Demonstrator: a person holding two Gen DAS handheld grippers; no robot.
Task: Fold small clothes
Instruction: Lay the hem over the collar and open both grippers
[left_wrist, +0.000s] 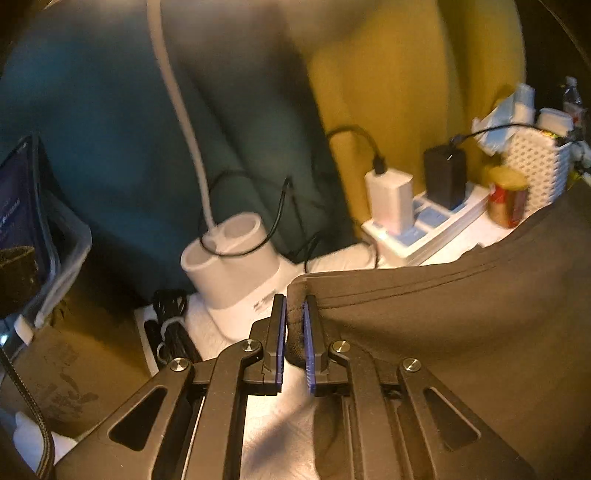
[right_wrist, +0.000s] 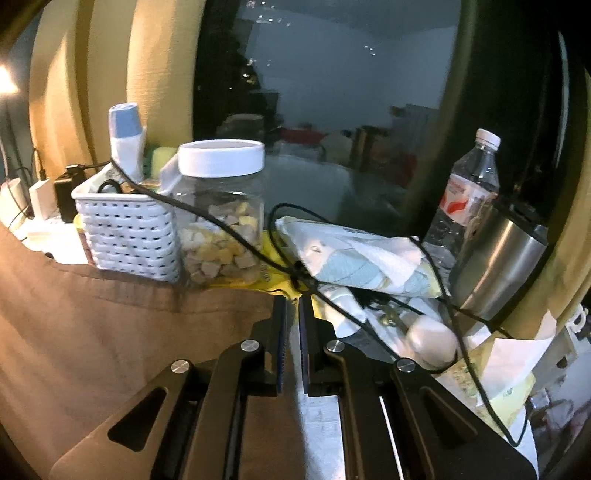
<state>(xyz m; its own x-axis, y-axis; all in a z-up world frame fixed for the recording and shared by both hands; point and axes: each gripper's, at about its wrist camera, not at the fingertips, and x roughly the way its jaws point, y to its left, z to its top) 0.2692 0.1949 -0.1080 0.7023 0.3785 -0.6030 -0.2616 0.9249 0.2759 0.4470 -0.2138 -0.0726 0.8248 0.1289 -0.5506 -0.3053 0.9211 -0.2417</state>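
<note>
Only left wrist cam shows left gripper (left_wrist: 294, 314) jaws clamped on brown garment (left_wrist: 443, 314) hem; right gripper (right_wrist: 291, 314) jaws together.

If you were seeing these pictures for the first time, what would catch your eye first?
The brown garment, stretched across the foreground, its corner pinched in the left hand-held gripper. Behind it, right, stand a white woven basket and a white-lidded snack jar, crossed by black cables.
</note>
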